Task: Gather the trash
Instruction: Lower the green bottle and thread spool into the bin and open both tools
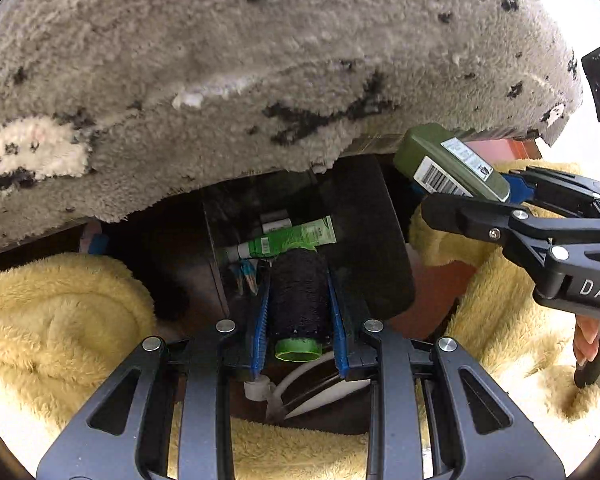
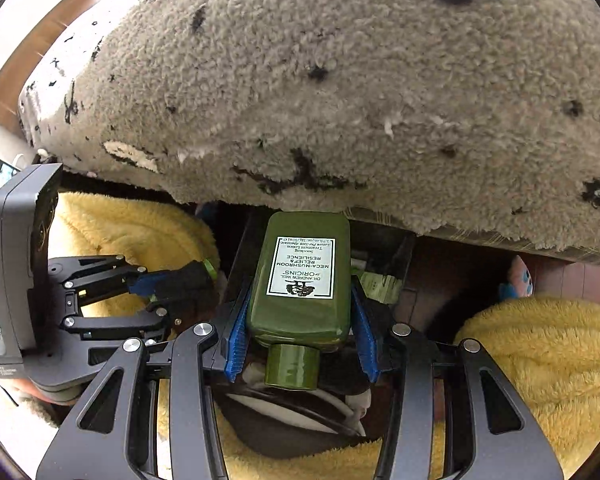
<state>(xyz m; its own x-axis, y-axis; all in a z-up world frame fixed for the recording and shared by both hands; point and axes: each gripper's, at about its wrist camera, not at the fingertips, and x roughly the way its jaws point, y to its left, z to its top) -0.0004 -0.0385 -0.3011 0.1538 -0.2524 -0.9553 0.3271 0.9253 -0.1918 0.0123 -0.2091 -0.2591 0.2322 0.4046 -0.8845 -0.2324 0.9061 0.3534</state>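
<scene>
My left gripper (image 1: 299,276) is shut on a black thread spool with a green core (image 1: 299,300), held above a dark bin (image 1: 380,240). A green tube (image 1: 286,237) lies inside the bin. My right gripper (image 2: 300,280) is shut on a dark green Origins lotion bottle (image 2: 300,276), cap toward the camera, held over the bin's opening (image 2: 384,256). In the left wrist view the bottle (image 1: 448,162) and right gripper (image 1: 460,200) come in from the right. In the right wrist view the left gripper (image 2: 188,276) sits at the left.
A grey shaggy rug with black marks (image 1: 260,60) overhangs the bin from above, also in the right wrist view (image 2: 360,80). Yellow fluffy blankets (image 1: 60,312) lie on both sides (image 2: 540,360). White cables (image 1: 300,384) run below the left gripper.
</scene>
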